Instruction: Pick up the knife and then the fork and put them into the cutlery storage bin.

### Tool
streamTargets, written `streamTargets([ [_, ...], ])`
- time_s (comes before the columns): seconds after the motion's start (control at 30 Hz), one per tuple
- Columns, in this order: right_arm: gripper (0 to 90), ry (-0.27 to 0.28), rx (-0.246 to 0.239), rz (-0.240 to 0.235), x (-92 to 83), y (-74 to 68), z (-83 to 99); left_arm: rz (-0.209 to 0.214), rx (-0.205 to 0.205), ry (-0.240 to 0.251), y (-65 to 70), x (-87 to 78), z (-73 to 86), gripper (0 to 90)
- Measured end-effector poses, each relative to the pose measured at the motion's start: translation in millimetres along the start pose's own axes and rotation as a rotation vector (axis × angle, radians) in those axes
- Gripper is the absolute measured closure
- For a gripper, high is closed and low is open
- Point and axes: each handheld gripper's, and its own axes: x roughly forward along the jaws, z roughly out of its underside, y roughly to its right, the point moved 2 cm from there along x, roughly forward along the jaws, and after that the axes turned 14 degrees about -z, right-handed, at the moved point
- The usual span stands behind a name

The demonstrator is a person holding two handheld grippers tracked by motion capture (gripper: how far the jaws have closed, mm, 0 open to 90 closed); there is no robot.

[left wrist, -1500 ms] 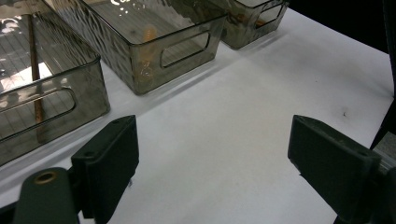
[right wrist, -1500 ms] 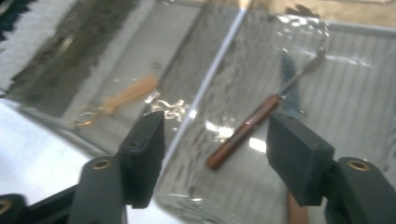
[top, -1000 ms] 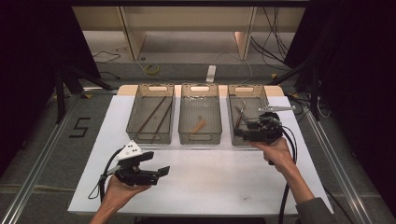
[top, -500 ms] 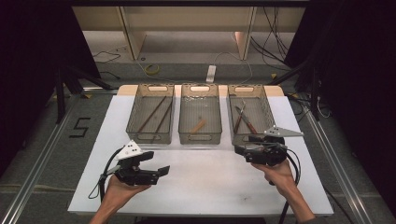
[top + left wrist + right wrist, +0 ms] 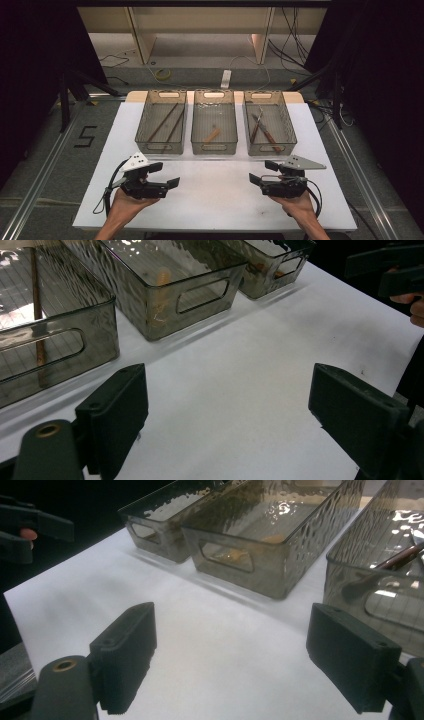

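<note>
tongs (image 5: 264,131) are shown in the right bin (image 5: 283,150), the nearest of three bins to the right gripper (image 5: 259,174). they lie beyond that gripper, up the table and slightly to its right, with the long axis running roughly from near edge to far edge of the bin, slightly slanted. the right gripper is held over the white table (image 5: 220,200) with jaws apart and nothing between them, having just been opening. the left gripper (image 5: 167,175) is likewise held apart and empty, well away from the tongs, so the right hand is judged the nearer.
</note>
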Motion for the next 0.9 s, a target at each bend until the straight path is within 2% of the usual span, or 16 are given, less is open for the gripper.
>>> streamTargets([
  [0.2, 20.1, 0.005, -0.017, 0.003, -6.7, -3.6, 8.8, 0.006, 0.003, 0.000, 0.3, 0.5, 0.4, 15.6],
  [0.5, 18.3, 0.016, -0.003, 0.031, -17.6, -2.9, 16.7, 0.005, 0.002, -0.003, -0.6, 1.0, 1.9, 15.6],
  [0.9, 17.6, 0.010, -0.005, 0.029, -16.8, -3.2, 17.6, 0.003, 0.003, -0.004, -0.8, 1.4, 1.7, 15.6],
])
